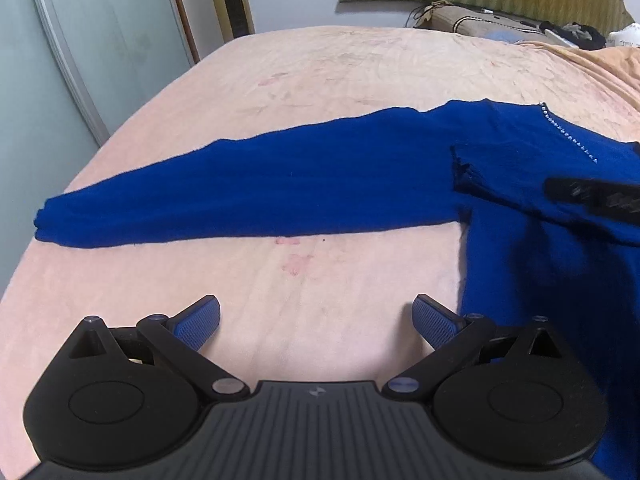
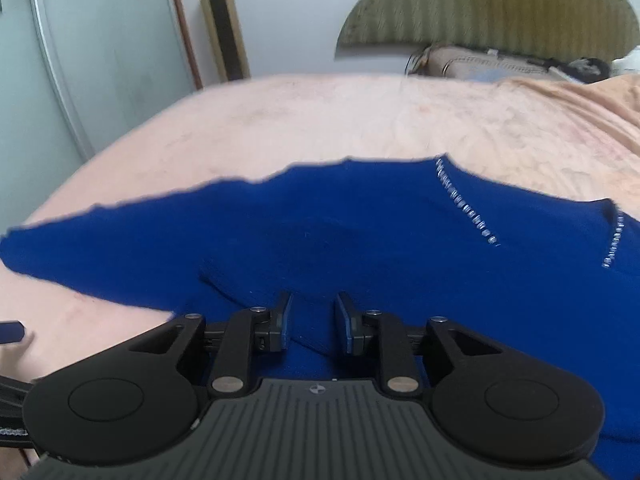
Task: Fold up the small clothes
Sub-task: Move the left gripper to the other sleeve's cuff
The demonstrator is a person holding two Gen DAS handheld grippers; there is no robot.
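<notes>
sweater on bed: one sleeve folded across body, other lies out toward left edge, unfolded | left gripper wide, empty | right gripper narrow gap, gripping nothing | most folds left

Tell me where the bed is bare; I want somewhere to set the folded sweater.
Bare sheet lies below the outstretched sleeve, around the open left gripper, and between the blue sweater and the pillows. The right side is crowded: sweater body under the right gripper.
</notes>
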